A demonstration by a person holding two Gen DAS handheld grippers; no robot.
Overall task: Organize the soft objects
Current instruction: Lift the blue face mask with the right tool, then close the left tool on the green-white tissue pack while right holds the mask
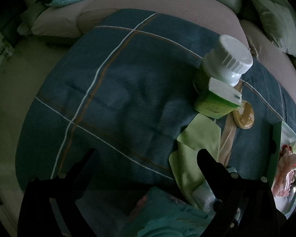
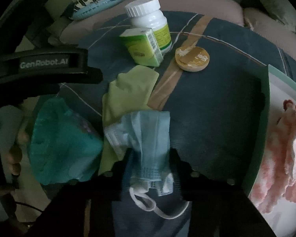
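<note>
Pick-up step: your right gripper [image 2: 150, 156] pinches the blue face mask [image 2: 148, 138] lying on the dark quilt [image 2: 217, 118], left gripper [image 1: 146, 158] spread and empty; next, lift it toward the tray [image 2: 266, 118] beside it.

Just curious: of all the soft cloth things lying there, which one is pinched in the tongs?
The blue face mask, pinched by the right gripper. The green cloth and teal cloth lie loose beside it.

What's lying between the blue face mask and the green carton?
The light green cloth fills the stretch from the face mask to the green carton, clearest in the right wrist view.
</note>
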